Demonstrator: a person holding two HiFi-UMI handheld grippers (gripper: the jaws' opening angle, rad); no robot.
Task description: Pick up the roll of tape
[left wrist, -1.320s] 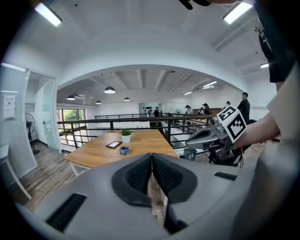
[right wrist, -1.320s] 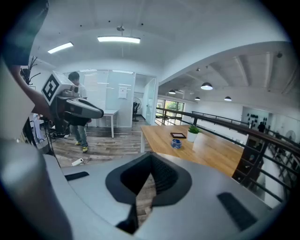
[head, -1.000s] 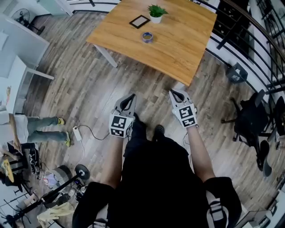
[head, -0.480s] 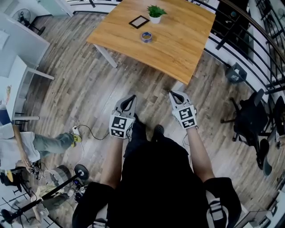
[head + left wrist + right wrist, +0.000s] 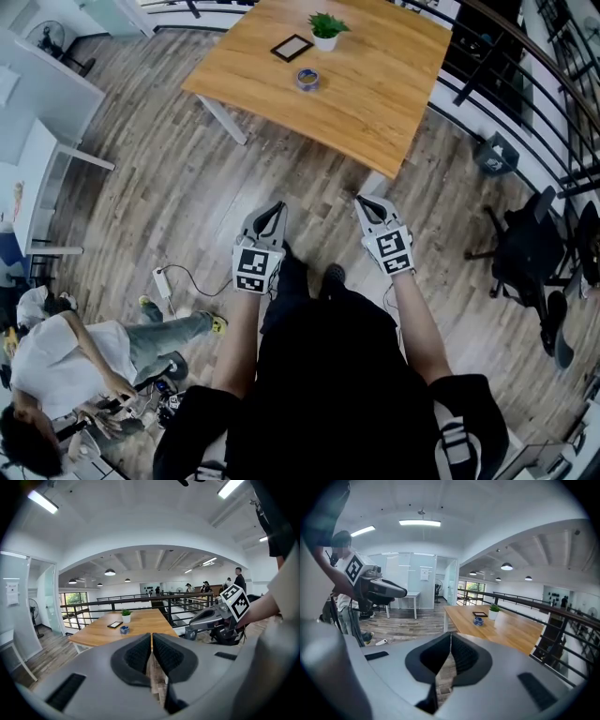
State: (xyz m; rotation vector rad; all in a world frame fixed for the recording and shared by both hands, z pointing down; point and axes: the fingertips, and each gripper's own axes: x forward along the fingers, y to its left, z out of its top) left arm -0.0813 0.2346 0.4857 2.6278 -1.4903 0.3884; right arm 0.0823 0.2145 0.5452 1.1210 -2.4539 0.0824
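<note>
The person is standing on the wood floor well short of the desk (image 5: 375,103), so I am judging the step in hand to be the approach, with no reach begun.

The left gripper (image 5: 277,204) is hovering off the desk's near edge and pointing toward it. Its fingers (image 5: 136,656) are pressing together with nothing between them. The roll of tape (image 5: 307,79) is lying flat toward the desk's left side. It is sitting just on the near side of a dark flat frame (image 5: 292,46) and a small potted plant (image 5: 327,28), apart from both. The right gripper (image 5: 360,199) is hovering off the desk's near corner, and its fingers (image 5: 464,656) are likewise meeting on empty air.

Doing this well is probably going to mean walking up to the desk's near edge until the roll is coming within easy reach of one gripper, rather than stretching for it. The fingers of the chosen gripper should be opening before they arrive over the desk. They should be coming in from the near side, so the frame and the plant are staying out of the path.

Two grips are looking workable: one finger going into the roll's hole with the other outside its wall, or both fingers spanning the whole ring. The roll may be sliding on the smooth desk toward the frame if one finger is touching first, so an even closing followed by a straight lift is looking safest.
</note>
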